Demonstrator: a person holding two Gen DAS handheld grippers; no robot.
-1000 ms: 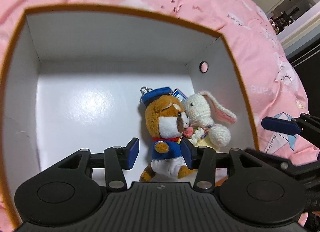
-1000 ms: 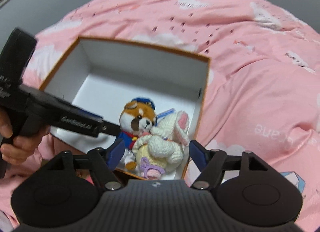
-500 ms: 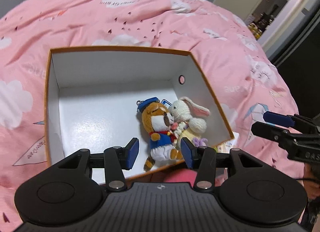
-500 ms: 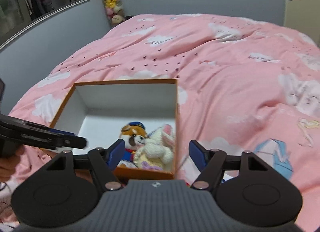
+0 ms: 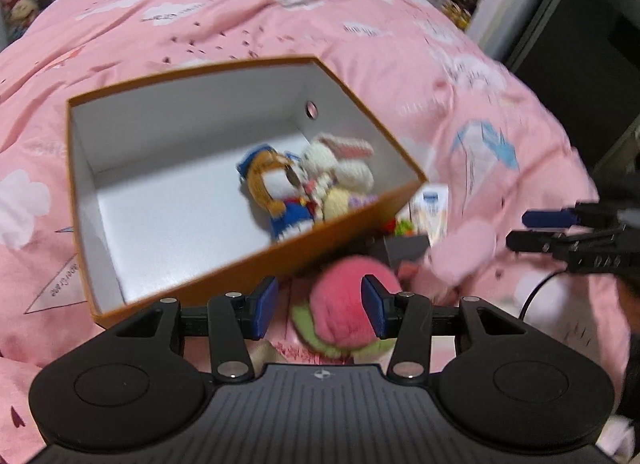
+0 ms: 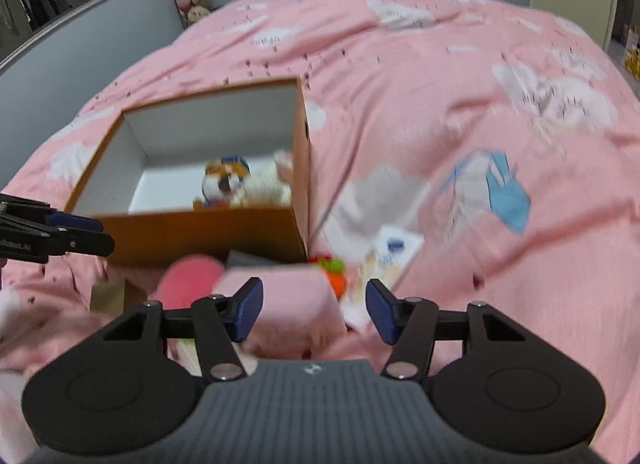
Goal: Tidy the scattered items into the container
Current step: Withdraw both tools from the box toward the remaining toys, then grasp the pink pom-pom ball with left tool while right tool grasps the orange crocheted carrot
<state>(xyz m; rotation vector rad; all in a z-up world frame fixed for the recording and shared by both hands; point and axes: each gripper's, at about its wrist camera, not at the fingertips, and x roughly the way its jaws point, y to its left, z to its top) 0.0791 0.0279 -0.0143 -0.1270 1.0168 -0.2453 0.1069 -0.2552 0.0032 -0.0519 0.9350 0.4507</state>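
An orange box (image 5: 192,284) (image 6: 208,232) with a white inside sits on the pink bed. In it lie a raccoon plush (image 5: 276,188) (image 6: 224,180) and a white bunny plush (image 5: 340,160) (image 6: 268,184). My left gripper (image 5: 318,304) (image 6: 72,232) hovers open in front of the box, and a pink peach plush (image 5: 344,316) (image 6: 188,280) shows on the bed below, between its fingers. My right gripper (image 6: 316,310) (image 5: 560,232) has its jaws closing. A blurred pink soft item (image 6: 288,296) shows between them, and the pads are clear of it.
Beside the box's near corner lie an orange and green toy (image 6: 332,272) (image 5: 404,226), a white packet (image 6: 388,260) (image 5: 434,208) and a dark grey item (image 6: 248,258) (image 5: 406,246). A small tan box (image 6: 108,296) lies at the left. The pink duvet (image 6: 440,104) spreads all round.
Both grippers have drawn back from over the box, which now looks smaller and farther. The loose items in front of it have come into view. The right jaws have narrowed.
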